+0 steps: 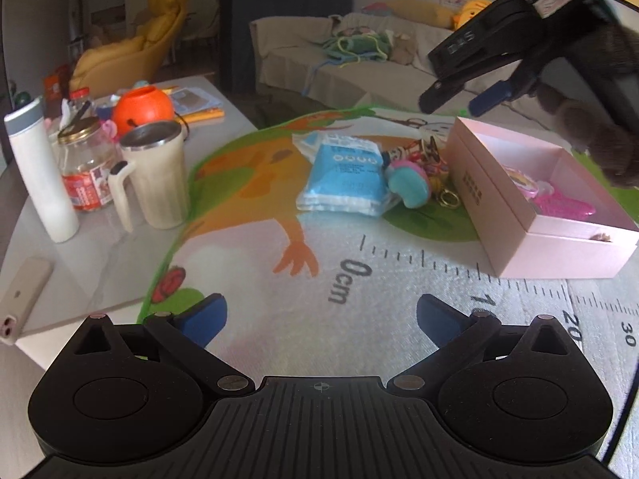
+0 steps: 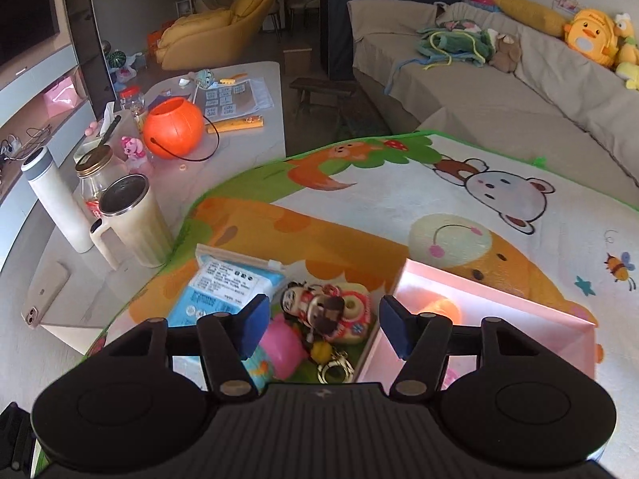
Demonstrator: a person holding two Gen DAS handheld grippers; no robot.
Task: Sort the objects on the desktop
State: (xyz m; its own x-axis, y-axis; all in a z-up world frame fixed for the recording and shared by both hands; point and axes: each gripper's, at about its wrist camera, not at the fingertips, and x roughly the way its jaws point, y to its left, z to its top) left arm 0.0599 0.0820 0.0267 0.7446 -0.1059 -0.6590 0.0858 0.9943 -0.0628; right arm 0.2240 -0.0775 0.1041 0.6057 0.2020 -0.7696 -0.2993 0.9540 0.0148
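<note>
Ahead and left of the grippers, a cream mug [image 2: 131, 223] with a steel rim stands beside a white flask [image 2: 56, 199] and a gold-lidded glass jar [image 2: 96, 171], with a phone [image 2: 46, 295] lying nearer. Farther off sits an orange pumpkin bucket [image 2: 173, 127]. Beyond the table stretch a beige sofa [image 2: 499, 80] bearing a yellow duck plush [image 2: 589, 36] and a yellow armchair [image 2: 223, 20].

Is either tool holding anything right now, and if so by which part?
Nothing is held: left tool and right tool are both open and empty.
</note>
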